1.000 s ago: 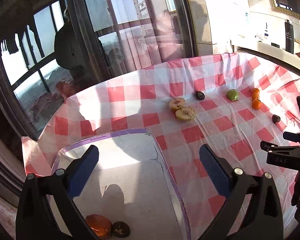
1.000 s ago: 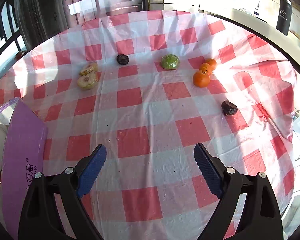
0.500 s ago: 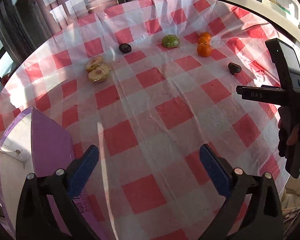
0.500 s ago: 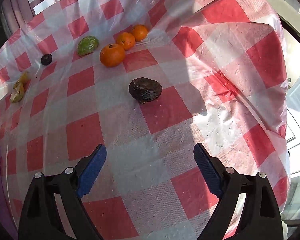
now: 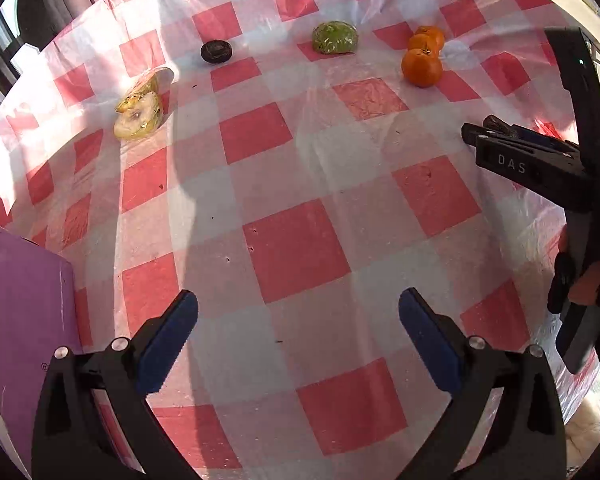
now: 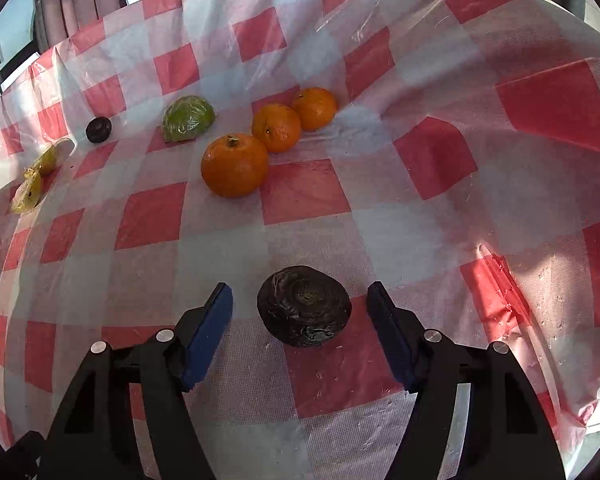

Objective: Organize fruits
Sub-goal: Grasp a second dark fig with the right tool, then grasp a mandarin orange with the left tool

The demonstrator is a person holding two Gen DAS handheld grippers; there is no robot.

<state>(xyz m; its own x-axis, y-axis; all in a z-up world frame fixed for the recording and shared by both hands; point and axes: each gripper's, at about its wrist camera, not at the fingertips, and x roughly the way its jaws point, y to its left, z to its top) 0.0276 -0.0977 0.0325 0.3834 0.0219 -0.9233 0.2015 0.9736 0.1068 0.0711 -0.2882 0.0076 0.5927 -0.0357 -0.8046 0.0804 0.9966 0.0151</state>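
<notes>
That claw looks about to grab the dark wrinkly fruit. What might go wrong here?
The dark fruit sits between the right gripper's open fingers but nearer their tips, so it may slip forward when they close. It looks soft and shrivelled, so a hard squeeze might crush it. The plastic-covered tablecloth is wrinkled nearby, and low fingers might snag it.

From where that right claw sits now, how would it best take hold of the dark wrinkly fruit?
Grip the dark fruit across its widest middle, coming in low from the near side. It is a squat round lump lying flat on the tablecloth, already between the open fingers of the right gripper, so they probably need only close.
</notes>
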